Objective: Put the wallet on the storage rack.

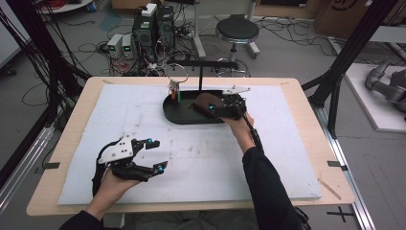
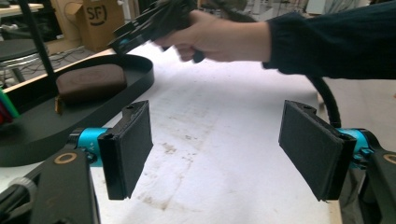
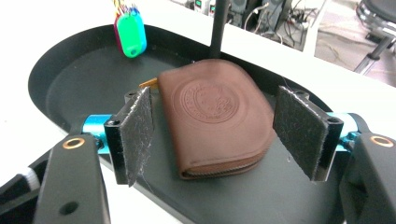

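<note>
A brown leather zip wallet (image 3: 217,116) with an embossed round seal lies flat in the black oval tray (image 3: 70,79). My right gripper (image 3: 219,135) hangs open just above it, one pad on each side of the wallet, neither touching. From the high view the right gripper (image 1: 225,109) sits at the tray's right end over the wallet (image 1: 203,101). A green key tag (image 3: 130,35) with other coloured tags stands at the tray's far left. My left gripper (image 2: 215,149) is open over bare white foam at the front left (image 1: 158,155); the wallet (image 2: 91,81) lies well beyond it.
A thin black post (image 1: 200,76) rises from the tray's back edge with a crossbar on top. A wire ring (image 1: 177,72) stands above the key tags. The white foam mat (image 1: 201,163) covers most of the wooden table. Computers, cables and a stool lie on the floor behind.
</note>
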A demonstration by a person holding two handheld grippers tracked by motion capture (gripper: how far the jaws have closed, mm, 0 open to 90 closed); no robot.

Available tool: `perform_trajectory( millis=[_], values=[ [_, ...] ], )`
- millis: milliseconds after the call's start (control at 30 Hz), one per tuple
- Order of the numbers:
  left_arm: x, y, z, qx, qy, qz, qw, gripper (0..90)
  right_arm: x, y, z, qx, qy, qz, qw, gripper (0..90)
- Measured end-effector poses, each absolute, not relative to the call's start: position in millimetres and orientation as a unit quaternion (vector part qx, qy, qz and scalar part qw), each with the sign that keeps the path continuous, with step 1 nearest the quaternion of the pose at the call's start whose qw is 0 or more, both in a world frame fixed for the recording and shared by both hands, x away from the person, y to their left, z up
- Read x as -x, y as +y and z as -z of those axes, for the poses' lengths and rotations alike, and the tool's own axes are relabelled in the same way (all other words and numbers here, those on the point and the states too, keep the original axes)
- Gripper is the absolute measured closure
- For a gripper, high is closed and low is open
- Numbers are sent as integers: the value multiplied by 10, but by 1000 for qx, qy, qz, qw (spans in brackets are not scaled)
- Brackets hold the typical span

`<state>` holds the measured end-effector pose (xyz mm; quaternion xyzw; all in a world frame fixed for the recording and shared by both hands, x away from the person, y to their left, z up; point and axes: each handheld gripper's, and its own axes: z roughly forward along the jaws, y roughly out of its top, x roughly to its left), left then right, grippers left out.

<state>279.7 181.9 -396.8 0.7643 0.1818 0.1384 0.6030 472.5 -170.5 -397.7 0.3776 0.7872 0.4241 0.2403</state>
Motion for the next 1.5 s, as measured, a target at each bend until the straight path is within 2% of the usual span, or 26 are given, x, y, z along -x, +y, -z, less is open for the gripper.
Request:
perform_trajectory(
  millis=[533, 967, 1500],
  values=[
    [-3034, 1889, 4006, -764, 213, -172, 585, 256, -4150, -2388, 3785, -348, 779, -476, 214, 272],
    [-3137, 1969, 4053, -762, 235, -187, 574, 256, -3644, -2843, 3790, -344, 763, -513, 190, 231],
    [-3229, 2005, 4045, -754, 254, -203, 571, 256, -3472, -3192, 3986, -369, 752, -517, 176, 210]
  ],
)
